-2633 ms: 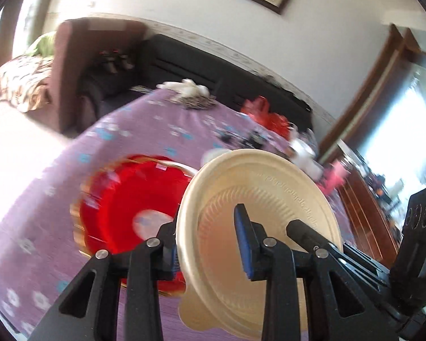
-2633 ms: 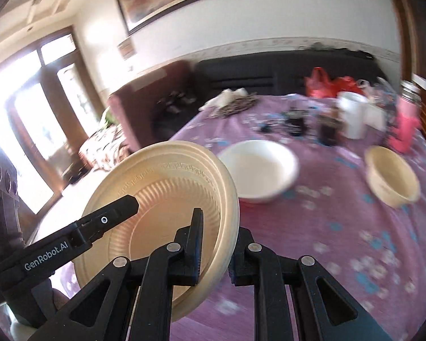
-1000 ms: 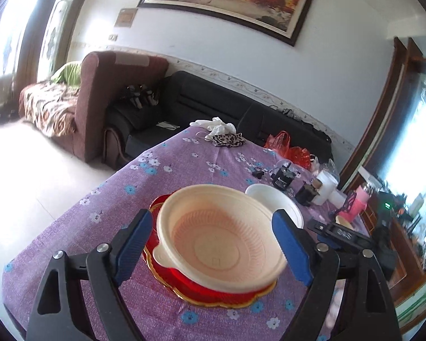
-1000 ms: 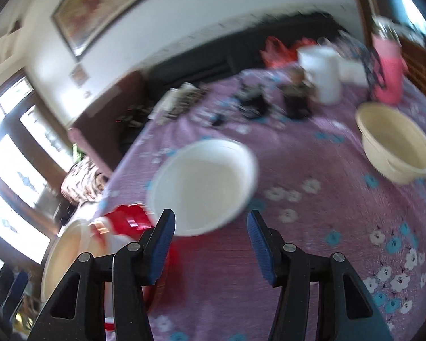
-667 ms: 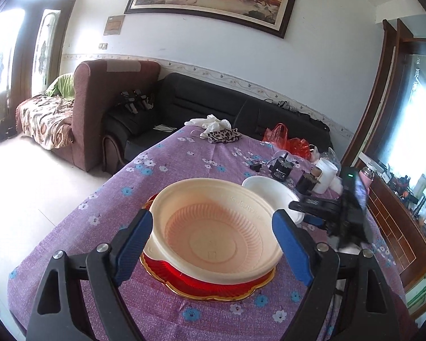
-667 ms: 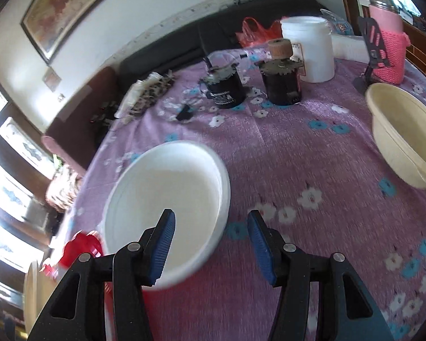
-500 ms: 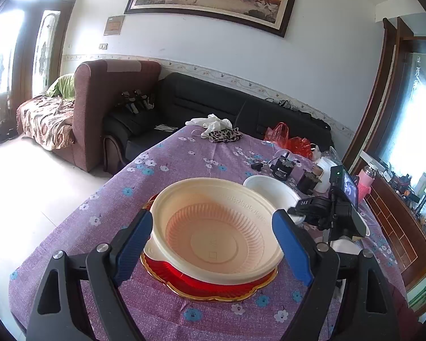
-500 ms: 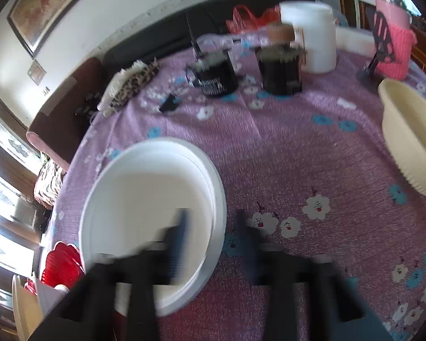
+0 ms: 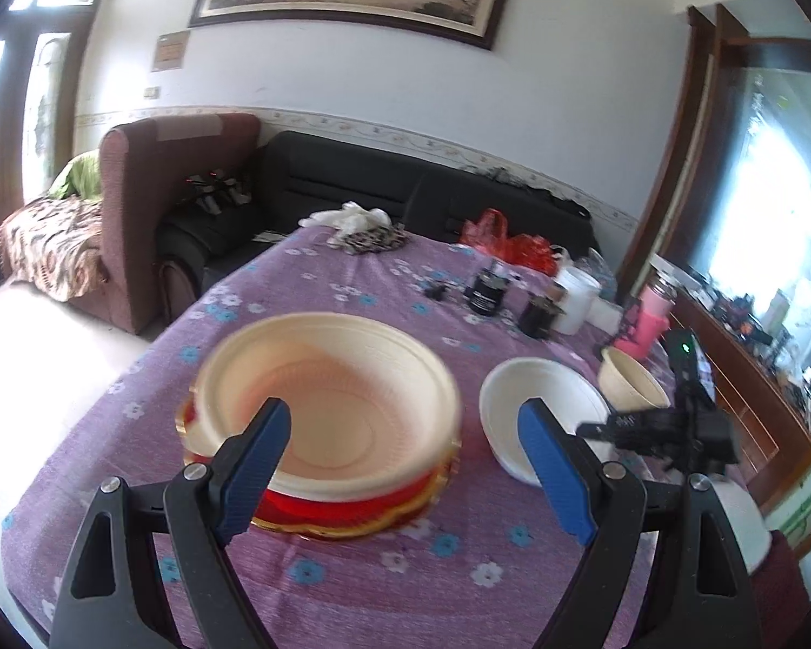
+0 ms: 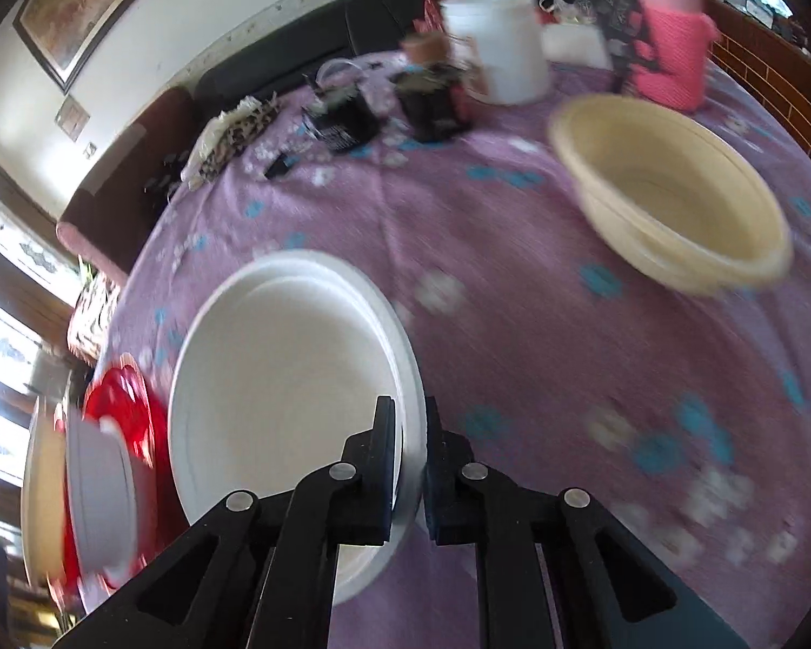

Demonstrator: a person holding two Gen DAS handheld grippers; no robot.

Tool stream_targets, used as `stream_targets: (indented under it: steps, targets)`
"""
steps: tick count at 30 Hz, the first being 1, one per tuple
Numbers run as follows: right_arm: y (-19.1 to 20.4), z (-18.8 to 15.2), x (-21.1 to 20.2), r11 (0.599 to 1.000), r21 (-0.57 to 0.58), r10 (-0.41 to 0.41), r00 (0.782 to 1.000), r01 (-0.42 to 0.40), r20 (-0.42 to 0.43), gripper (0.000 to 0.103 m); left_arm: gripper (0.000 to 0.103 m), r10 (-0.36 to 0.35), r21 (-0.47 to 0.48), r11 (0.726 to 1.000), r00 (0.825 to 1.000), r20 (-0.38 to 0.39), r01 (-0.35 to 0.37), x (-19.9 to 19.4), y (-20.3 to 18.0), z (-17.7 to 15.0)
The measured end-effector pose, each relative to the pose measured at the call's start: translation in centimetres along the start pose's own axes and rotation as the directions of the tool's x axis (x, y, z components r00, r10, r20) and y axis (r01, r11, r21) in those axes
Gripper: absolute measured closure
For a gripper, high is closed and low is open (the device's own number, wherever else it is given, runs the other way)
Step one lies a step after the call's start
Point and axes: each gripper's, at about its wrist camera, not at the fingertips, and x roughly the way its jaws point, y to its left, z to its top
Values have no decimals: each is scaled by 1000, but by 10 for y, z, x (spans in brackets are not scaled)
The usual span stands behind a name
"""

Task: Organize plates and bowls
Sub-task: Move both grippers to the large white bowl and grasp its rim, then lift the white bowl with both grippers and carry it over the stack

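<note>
While our right gripper point(image 10: 405, 454) pinches the rim of the white bowl point(image 10: 292, 378) on the purple flowered tablecloth point(image 10: 540, 324), our left gripper point(image 9: 405, 459) is spread wide and holds nothing. The big cream bowl point(image 9: 330, 405) sits on the red plate point(image 9: 351, 508). A smaller cream bowl point(image 10: 670, 216) sits near the pink bottle point(image 10: 670, 59).

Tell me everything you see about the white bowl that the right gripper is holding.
The white bowl is round, plain and matte, like foam or paper, with a stepped rim. The right gripper has its jaws shut on the near rim. It sits beside the red plate on the purple tablecloth; whether it is lifted is unclear.
</note>
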Motion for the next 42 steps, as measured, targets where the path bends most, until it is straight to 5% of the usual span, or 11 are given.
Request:
stream_targets:
  steps: [5,8,12,18,22,26,32,42]
  targets:
    - [-48,-36,-25,1000,9,19,997,-18,-69,93,17,-59,35,997,995,-78,62,15,-31,-12]
    - [-66,-54,-40,1000,1,17,999,-17,-32,90,17,-66,90,993,990,-122,78,25,-57,-21]
    - [-81,-68,-55,999,24,44,999,-45,24,71,17,-103,140,981,975,-197,132,39,-92,-34]
    - [-87,-74,-64,997,24,76,994,-78,75,69,17,-67,254,959,969,-239,129,57,-126,-46]
    - [-92,-80,-67,993,36,110,990,-114,92,69,17,-51,238,964,963,-264,117,60,-126,-47]
    - [-95,-82,-72,993,30,112,988,-116,110,69,17,-82,223,967,978,-193,125,24,-106,-34]
    - [-97,-85,-75,992,27,115,983,-120,143,69,17,-24,66,997,991,-131,33,5,-44,2]
    - [-93,-88,-77,995,42,78,983,-86,168,64,17,-102,121,982,945,-310,145,69,-99,-24]
